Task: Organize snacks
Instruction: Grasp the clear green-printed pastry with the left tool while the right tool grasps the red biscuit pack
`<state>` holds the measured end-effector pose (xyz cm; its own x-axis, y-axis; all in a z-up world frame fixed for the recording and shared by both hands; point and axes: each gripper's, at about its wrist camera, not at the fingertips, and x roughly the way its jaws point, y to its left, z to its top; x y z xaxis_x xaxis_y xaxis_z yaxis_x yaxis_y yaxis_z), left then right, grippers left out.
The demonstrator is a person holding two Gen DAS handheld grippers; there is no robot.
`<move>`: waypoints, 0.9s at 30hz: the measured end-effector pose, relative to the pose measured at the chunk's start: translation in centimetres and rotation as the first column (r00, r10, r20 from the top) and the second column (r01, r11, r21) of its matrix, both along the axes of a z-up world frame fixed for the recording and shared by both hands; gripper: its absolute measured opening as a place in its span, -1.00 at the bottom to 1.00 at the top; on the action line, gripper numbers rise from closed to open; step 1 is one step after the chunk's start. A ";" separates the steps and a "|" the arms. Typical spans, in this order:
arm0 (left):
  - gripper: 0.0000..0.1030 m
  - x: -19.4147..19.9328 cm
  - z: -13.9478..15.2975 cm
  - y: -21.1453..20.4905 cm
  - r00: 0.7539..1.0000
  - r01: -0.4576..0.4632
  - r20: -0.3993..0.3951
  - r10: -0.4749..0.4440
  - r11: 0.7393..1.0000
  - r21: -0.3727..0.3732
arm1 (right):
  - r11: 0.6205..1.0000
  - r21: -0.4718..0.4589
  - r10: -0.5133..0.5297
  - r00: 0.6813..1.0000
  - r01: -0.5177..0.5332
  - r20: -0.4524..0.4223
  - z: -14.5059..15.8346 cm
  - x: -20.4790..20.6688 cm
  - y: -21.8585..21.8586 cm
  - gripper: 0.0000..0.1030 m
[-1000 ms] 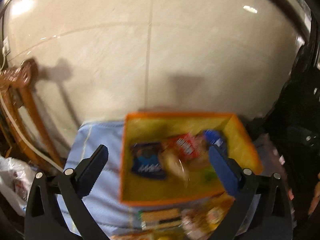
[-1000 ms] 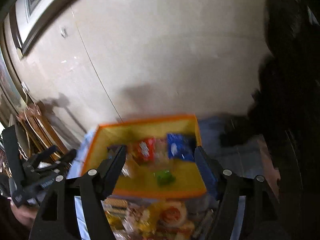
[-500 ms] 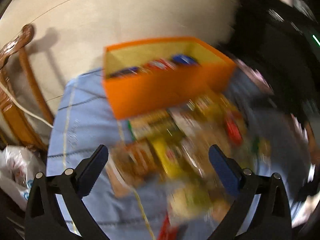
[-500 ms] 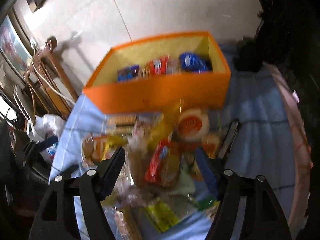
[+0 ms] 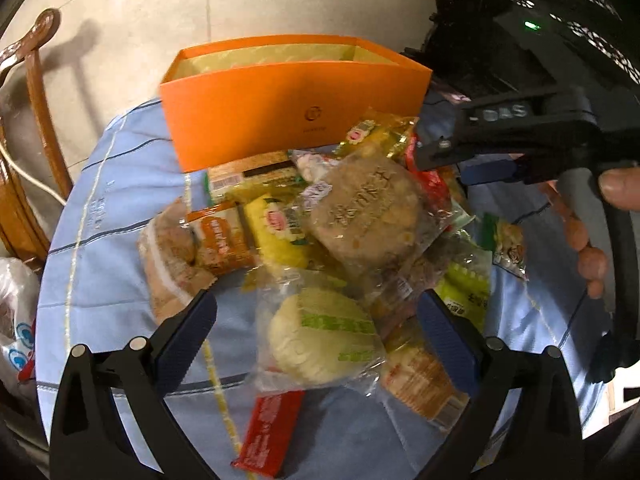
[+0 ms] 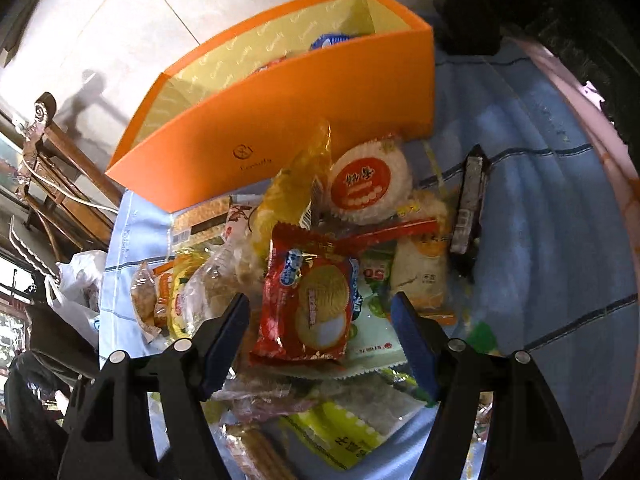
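A heap of wrapped snacks lies on the blue cloth in front of an orange box (image 5: 296,108) with a yellow lining. My left gripper (image 5: 318,320) is open low over the heap. A pale round pastry (image 5: 320,340) in clear wrap lies between its fingers, with the pads apart from it. My right gripper (image 6: 320,316) is open too, and a red biscuit packet (image 6: 308,300) sits between its pads, unpressed. In the left wrist view the right gripper (image 5: 460,152) hangs over the heap's right side, held by a hand (image 5: 592,240). A blue packet (image 6: 332,40) shows inside the box (image 6: 280,120).
A brown round cake (image 5: 364,212), a white cake with an orange label (image 6: 368,184), a dark bar (image 6: 468,200) and a red bar (image 5: 272,432) lie in or beside the heap. A wooden chair (image 5: 36,120) and white bag (image 5: 16,320) stand left. Black equipment (image 5: 540,40) stands at the right.
Both grippers have sunk and tilted down from over the box to the snack heap, so the box has slid up in both views. Both pairs of jaws stay as wide as before.
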<state>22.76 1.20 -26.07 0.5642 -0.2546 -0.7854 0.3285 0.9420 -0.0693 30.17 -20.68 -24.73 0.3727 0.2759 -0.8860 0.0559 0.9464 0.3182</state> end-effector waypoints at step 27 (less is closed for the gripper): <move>-0.76 -2.7 1.5 0.7 0.985 0.093 0.143 -0.100 0.994 0.057 | 0.998 0.041 0.048 0.995 -0.052 0.092 1.8 -1.2 -1.9 -0.15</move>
